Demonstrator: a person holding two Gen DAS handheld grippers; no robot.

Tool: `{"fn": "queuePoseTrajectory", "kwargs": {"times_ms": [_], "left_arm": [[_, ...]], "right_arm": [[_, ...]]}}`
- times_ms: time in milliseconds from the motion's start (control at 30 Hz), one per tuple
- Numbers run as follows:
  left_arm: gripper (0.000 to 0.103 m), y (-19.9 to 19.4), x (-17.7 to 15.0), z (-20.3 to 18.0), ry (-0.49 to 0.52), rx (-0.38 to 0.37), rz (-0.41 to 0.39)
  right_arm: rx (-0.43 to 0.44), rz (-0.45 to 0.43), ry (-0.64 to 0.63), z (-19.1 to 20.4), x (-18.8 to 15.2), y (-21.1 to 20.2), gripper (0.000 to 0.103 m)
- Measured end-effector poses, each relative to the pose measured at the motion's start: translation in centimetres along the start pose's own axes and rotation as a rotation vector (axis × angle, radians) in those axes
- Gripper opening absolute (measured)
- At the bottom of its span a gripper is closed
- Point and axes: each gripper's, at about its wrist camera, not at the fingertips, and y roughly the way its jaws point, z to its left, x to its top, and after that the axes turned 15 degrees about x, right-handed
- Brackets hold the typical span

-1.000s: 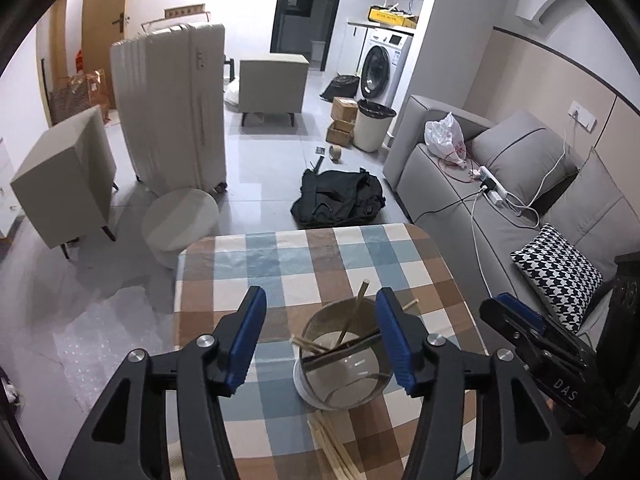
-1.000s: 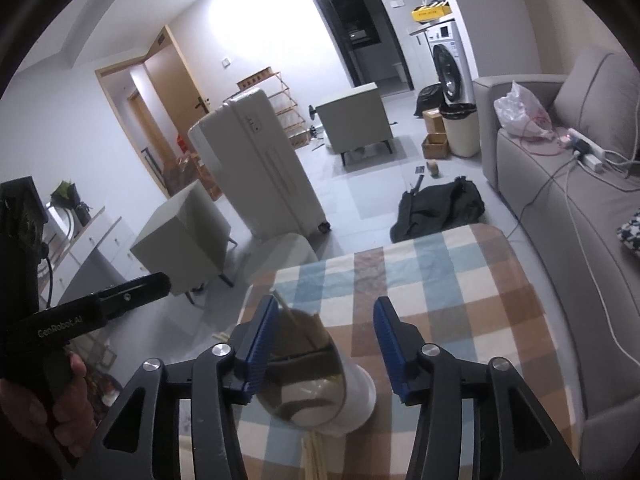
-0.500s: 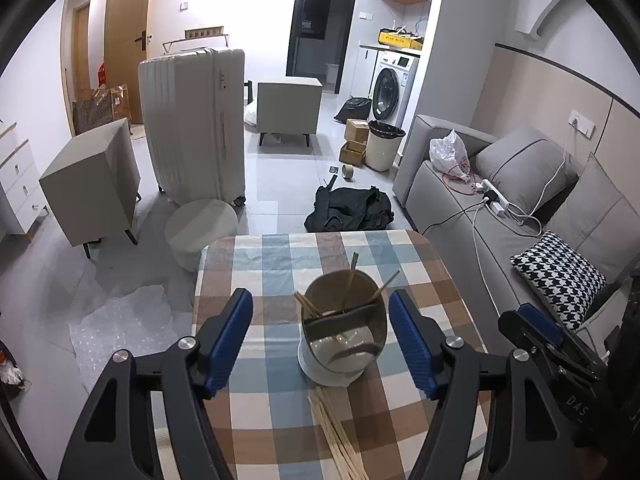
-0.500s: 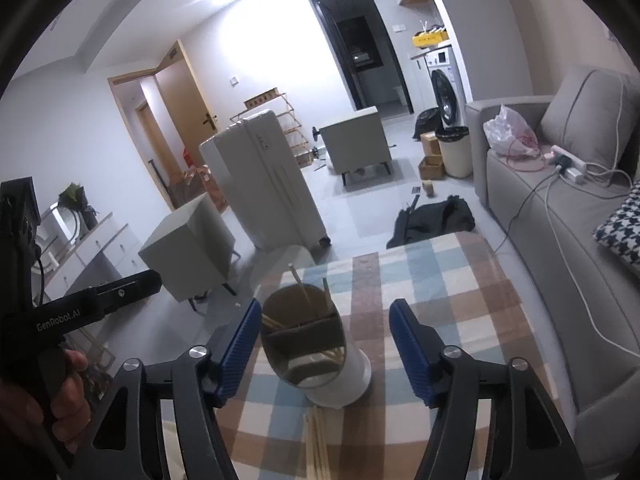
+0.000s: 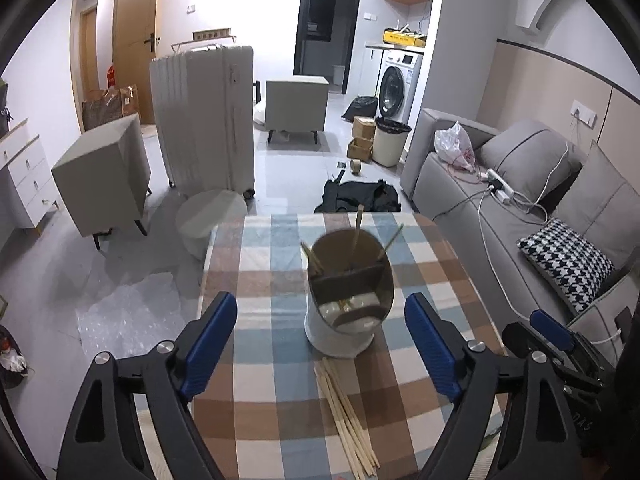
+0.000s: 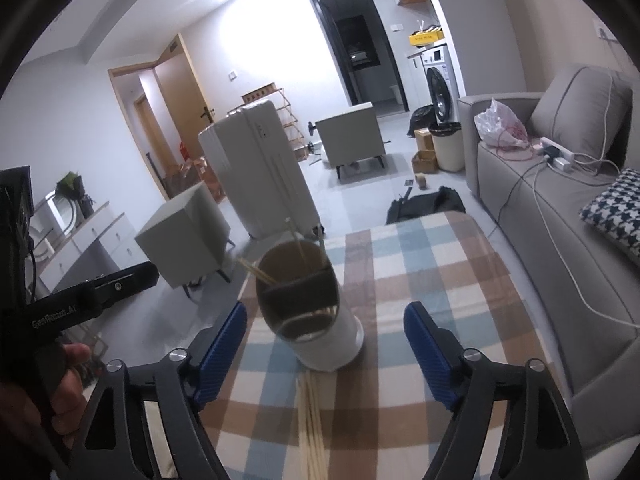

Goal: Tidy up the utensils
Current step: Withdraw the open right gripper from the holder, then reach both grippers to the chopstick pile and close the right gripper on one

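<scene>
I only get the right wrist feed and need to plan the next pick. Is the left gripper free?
Observer: Yes. The left gripper is open with nothing between its pads; its jaws have just been opening.
Operator: How do the loose chopsticks lie closer to me? My view cuts them off.
Observer: The loose chopsticks are bunched by the holder and fan apart toward their near ends.

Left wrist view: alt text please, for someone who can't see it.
A white utensil holder with a few chopsticks in it stands on a checked tablecloth, loose chopsticks lying before it. The left claw is open and empty; its jaws have just been opening.
</scene>
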Motion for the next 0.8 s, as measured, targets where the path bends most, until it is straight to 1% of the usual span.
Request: {"fn": "queuePoseTrajectory", "kwargs": {"times_ms": [167, 267, 400, 533, 600, 633, 700, 800], "left_arm": [[0.083, 1.2, -2.2, 0.3, -0.004, 0.012, 0.028], [0.083, 2.5, -3.7, 0.4, -0.014, 0.014, 0.068], [0.083, 4.4, -5.7, 0.7, -0.032, 0.015, 0.132], [0.083, 6.1, -7.2, 1.2, -0.019, 0.028, 0.177], [0.083, 7.1, -8.0, 1.7, -0.009, 0.056, 0.197], [0.083, 7.6, -8.2, 1.9, -0.009, 0.072, 0.214], [0.083, 8.8, -8.4, 2.5, -0.023, 0.078, 0.260], [0.083, 9.7, -8.6, 3.1, -0.026, 0.095, 0.289]], "right_arm": [[-0.006, 0.039, -0.005, -0.1, -1.9, 0.7, 0.088], [-0.010, 0.084, -0.012, -0.3, -3.5, 1.5, 0.090], [-0.020, 0.157, -0.018, -0.6, -5.3, 2.9, 0.091], [-0.022, 0.243, -0.020, -1.0, -7.0, 4.9, 0.091], [-0.034, 0.305, -0.026, -1.2, -8.0, 6.4, 0.091], [-0.038, 0.327, -0.028, -1.3, -8.3, 6.9, 0.090], [-0.048, 0.385, -0.039, -1.6, -9.0, 8.5, 0.090], [-0.068, 0.464, -0.051, -1.8, -9.7, 10.8, 0.088]]}}
